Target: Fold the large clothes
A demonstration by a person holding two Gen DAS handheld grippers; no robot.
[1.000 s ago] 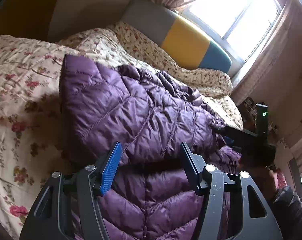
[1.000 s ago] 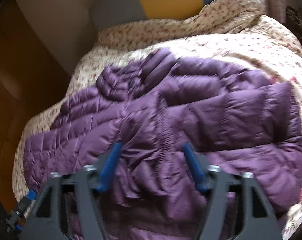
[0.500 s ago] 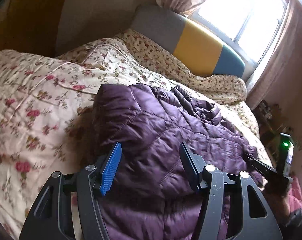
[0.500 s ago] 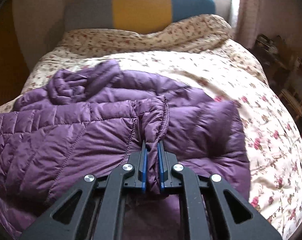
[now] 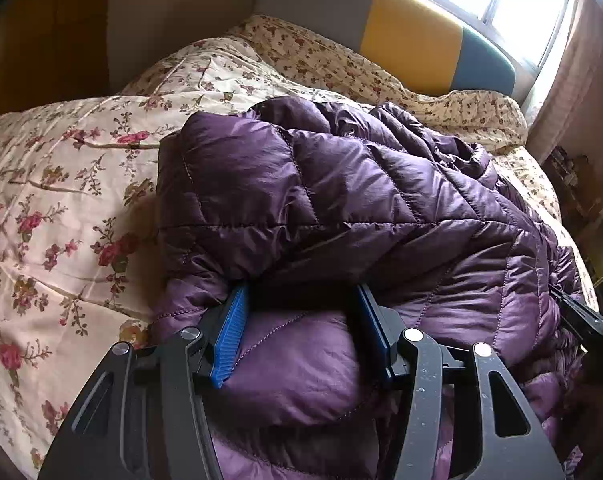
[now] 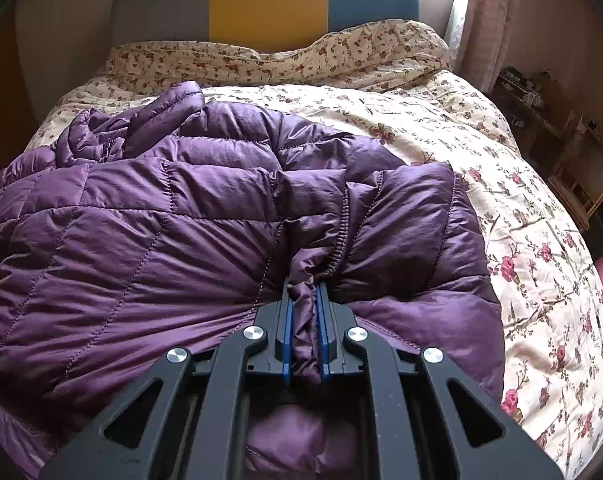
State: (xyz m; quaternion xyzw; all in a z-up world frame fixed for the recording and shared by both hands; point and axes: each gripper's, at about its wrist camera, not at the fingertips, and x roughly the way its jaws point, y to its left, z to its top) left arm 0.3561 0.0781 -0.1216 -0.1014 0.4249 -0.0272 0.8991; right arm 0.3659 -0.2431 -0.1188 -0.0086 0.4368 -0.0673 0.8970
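Partly hidden: left gripper (image 5: pixel 301 300) fingers (image 5: pixel 231 336) under purple jacket (image 5: pixel 341 200) fold.

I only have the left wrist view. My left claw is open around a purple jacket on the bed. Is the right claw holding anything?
Observer: Yes. The right claw is shut on a bunched elastic edge of the jacket.
Operator: Is there bare quilt on the right claw's side?
Observer: Yes, the floral quilt lies bare to the right of the jacket there.
Operator: What's at the jacket's far end from there?
Observer: A crumpled quilted part, maybe the hood or a sleeve, lies toward the striped headboard.
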